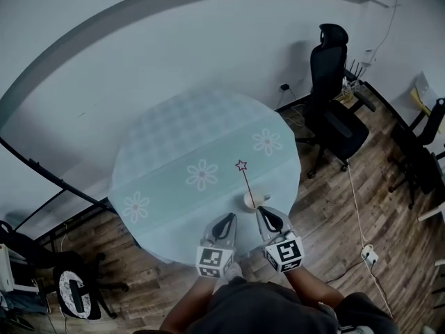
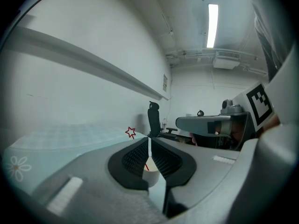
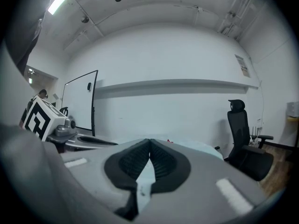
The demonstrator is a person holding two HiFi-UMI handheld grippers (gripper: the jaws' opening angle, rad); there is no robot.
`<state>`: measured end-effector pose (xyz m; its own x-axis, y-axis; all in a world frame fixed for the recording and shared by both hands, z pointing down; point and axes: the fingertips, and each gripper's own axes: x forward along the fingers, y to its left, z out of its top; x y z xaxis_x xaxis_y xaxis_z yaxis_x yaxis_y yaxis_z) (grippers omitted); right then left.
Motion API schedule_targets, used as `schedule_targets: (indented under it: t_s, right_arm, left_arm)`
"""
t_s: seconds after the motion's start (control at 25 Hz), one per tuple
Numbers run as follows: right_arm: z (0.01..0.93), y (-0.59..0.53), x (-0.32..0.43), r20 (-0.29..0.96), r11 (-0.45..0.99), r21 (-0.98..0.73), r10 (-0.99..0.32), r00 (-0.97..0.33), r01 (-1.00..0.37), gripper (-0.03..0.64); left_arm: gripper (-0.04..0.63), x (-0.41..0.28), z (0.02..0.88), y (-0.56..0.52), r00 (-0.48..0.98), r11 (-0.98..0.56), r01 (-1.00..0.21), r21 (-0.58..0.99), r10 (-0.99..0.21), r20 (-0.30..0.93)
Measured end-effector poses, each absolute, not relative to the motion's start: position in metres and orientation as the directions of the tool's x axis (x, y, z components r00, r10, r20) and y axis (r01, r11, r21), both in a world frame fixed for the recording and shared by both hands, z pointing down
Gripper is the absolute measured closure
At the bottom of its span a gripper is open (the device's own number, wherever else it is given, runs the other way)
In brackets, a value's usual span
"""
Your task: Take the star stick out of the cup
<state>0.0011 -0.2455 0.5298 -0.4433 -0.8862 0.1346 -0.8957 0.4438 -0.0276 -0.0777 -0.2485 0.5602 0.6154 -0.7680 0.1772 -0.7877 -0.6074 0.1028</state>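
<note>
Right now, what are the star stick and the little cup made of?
The star stick looks like thin wire or plastic: a very thin red shaft with a hollow outlined star on top. The cup is pale cream and matte, so probably paper or plastic; too small to tell which.

Fingers (image 2: 133, 158): matt grey plastic, ribbed black pads. Ahead of them, counter (image 1: 174, 141) under smooth matt cloth; floor (image 1: 327, 221) of wood planks, slightly glossy.

A large white "G" marks the black object (image 1: 71, 292) lower left.
</note>
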Motion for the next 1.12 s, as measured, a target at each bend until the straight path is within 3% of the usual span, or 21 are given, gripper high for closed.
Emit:
schedule_targets:
  t_s: [0.56,1.12]
  right_arm:
    - [0.539,-0.269,-0.012,0.166,0.397,-0.019,-0.904,-0.394,-0.918,0.613]
    - [0.573,-0.313,-0.007,0.253,0.461,-0.037,-0.854,-0.455,-0.887,0.614]
  left_arm:
    - [0.574,-0.097,0.558,-0.280,0.642,-0.633,-0.767,0.108,-0.751,0.158]
    - [0.574,-0.107,0.586,-0.329,0.563,-0.553,-0.826,0.110,-0.798,0.217]
